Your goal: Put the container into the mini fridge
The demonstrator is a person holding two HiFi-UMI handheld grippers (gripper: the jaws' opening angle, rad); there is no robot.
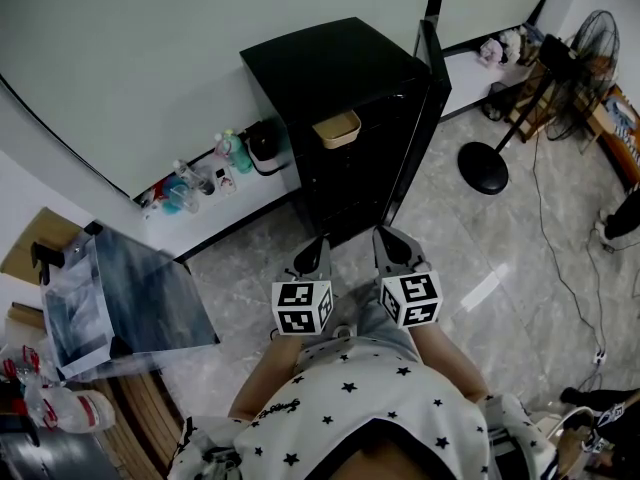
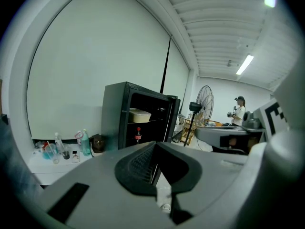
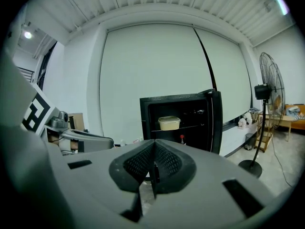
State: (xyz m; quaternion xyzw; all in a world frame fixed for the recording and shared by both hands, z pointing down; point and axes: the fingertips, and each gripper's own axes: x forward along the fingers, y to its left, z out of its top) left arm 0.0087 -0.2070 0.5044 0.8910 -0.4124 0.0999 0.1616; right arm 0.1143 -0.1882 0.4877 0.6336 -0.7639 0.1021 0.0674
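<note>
**Hidden or unclear.** The interior of the black, box-shaped mini fridge [image 1: 335, 78] is dark. From above, only the front edge of its upper shelf shows. The person's hands are covered by the grey tool bodies and the marker cubes. A small red-capped bottle [image 2: 138, 134] stands on the lower shelf and is too small to identify further. The plastic bottles and cups [image 1: 195, 180] on the low white ledge [image 1: 215, 213] beside the fridge cannot be told apart in detail.

**Materials and shapes.** The fridge casing is matt black, and its door [image 1: 432, 88] stands open on the fan side. The beige, rounded-rectangular lidded container [image 3: 169, 123] sits on the upper shelf inside the fridge, well apart from both tools. The floor [image 1: 470, 238] is glossy, grey, marble-patterned tile. A black pedestal fan [image 1: 570, 48] with a round base stands beyond the open door.

**Pose.** The left gripper [image 1: 314, 256] and right gripper [image 1: 392, 248] are side by side, close in front of the person's white star-print shirt [image 1: 350, 388]. Both point towards the fridge. On each, the black ribbed pads [image 3: 164, 162] are pressed together with nothing between them.
</note>
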